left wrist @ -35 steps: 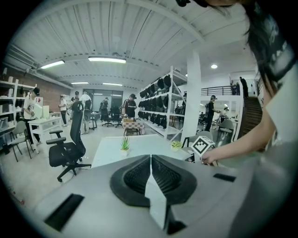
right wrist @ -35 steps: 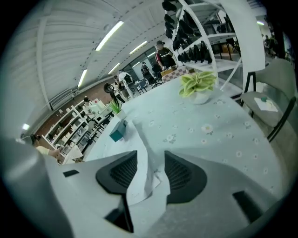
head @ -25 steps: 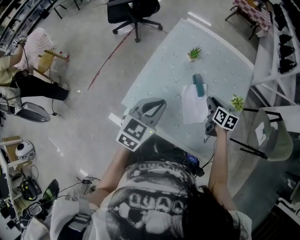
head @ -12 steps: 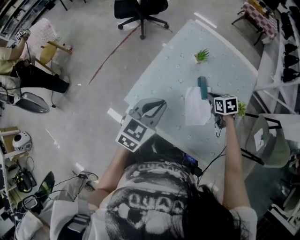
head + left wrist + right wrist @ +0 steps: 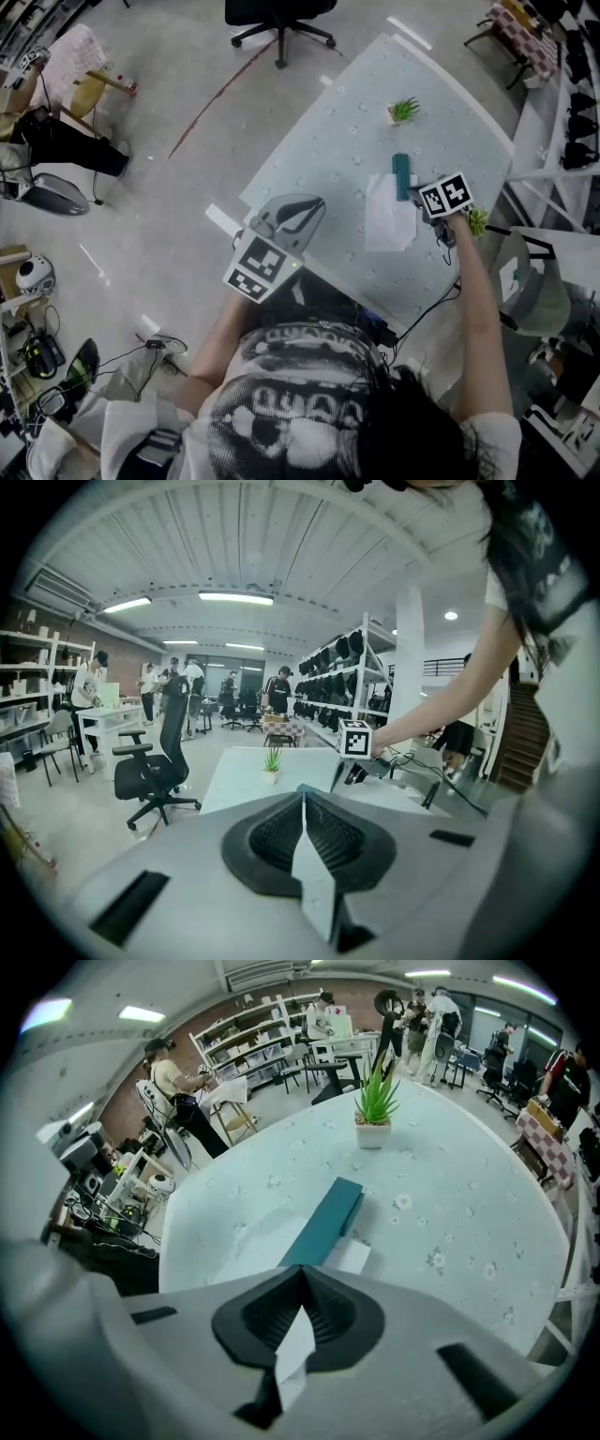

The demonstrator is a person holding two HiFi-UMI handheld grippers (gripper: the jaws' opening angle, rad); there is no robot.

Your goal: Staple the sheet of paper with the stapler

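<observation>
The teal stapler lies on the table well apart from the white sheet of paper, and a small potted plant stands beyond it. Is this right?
Not quite. The teal stapler is not apart from the white sheet of paper: it lies across the sheet's edge, as the right gripper view shows. The small potted plant does stand beyond it.

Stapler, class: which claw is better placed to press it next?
Right. The right claw, jaws just closed on nothing, points down at the stapler and paper; the left claw hangs farther off.
</observation>
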